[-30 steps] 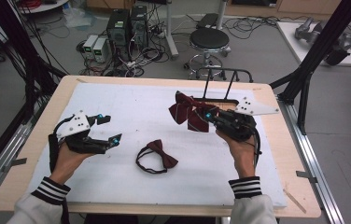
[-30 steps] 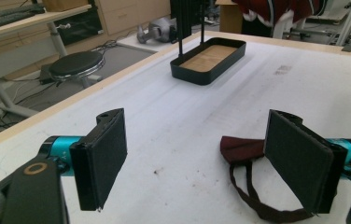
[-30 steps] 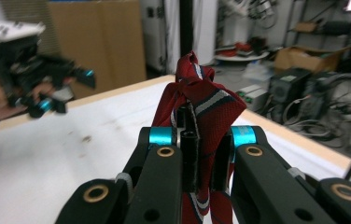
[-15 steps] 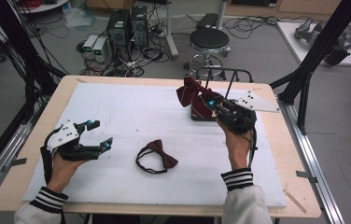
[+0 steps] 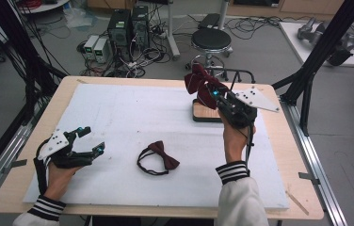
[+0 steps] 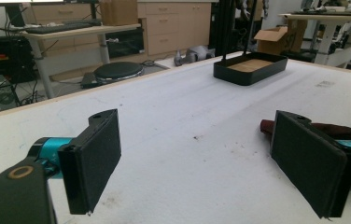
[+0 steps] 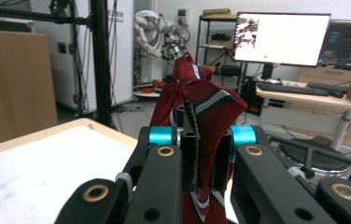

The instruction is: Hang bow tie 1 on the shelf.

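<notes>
In the high view, a plain dark-red bow tie (image 5: pixel 158 159) is lying loose on the white mat (image 5: pixel 118 117), between the hands; the right gripper (image 5: pixel 215 94) is holding a striped red bow tie (image 5: pixel 199 82) above the black tray (image 5: pixel 203 112). In the left gripper view, the left gripper (image 6: pixel 197 163) is hanging spread, its jaws having just been opening, nothing between them; the tray's wooden floor is lying bare. In the right gripper view, jaws are pinching striped cloth

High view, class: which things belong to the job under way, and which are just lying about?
In the job:
- striped bow tie, clamped in the right gripper
- black tray, below it
- plain bow tie, on the white mat
- left gripper, open, empty

Lying about:
- stool
- computer boxes
- floor cables
</notes>
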`<state>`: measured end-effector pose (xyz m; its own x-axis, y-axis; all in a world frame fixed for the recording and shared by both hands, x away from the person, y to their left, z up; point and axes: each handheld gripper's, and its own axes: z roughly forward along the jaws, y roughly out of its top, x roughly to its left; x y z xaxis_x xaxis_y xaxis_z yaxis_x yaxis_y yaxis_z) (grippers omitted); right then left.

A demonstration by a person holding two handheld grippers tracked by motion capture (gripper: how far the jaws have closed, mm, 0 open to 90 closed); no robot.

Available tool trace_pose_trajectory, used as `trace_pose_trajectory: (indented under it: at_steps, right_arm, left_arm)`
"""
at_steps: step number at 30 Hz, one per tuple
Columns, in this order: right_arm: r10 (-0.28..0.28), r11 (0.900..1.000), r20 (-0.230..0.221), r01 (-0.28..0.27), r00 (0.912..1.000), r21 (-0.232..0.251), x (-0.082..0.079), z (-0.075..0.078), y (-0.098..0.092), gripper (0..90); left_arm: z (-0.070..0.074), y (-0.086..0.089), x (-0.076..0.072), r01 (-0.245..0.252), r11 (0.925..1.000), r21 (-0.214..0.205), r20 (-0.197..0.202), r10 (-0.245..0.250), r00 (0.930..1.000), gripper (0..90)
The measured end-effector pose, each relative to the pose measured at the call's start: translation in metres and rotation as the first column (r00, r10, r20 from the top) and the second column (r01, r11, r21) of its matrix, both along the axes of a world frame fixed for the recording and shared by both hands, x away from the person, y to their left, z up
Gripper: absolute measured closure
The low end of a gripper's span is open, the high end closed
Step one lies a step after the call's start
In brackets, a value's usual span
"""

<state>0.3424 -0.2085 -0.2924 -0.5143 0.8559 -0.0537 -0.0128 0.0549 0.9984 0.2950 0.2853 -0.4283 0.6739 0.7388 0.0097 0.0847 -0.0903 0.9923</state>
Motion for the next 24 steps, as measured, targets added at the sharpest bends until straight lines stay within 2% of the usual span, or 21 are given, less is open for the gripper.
trace_pose_trajectory:
  at_steps: [3, 8, 18, 24]
  right_arm:
    - [-0.013, 0.9999, 0.007, 0.013, 0.9999, -0.004, 0.003, 0.001, 0.002, 86.5]
    - [-0.050, 0.9988, 0.013, 0.050, 0.9987, -0.003, 0.011, 0.001, 0.005, 86.5]
    - [-0.094, 0.9955, 0.028, 0.094, 0.9952, 0.012, 0.025, 0.002, 0.006, 86.5]
    - [-0.115, 0.9933, 0.032, 0.114, 0.9929, 0.014, 0.041, 0.003, 0.012, 86.5]
  left_arm:
    - [-0.003, 0.002, -0.002, -0.004, 1.0000, -0.009, 0.004, 0.004, 1.0000, 16.8]
    - [-0.008, 0.003, -0.002, -0.009, 1.0000, 0.001, 0.002, 0.009, 1.0000, 16.8]
    - [-0.013, 0.006, 0.000, -0.013, 0.9995, -0.030, 0.003, 0.013, 0.9999, 16.8]
    - [-0.016, 0.008, 0.001, -0.016, 0.9984, -0.054, 0.001, 0.017, 0.9999, 16.8]
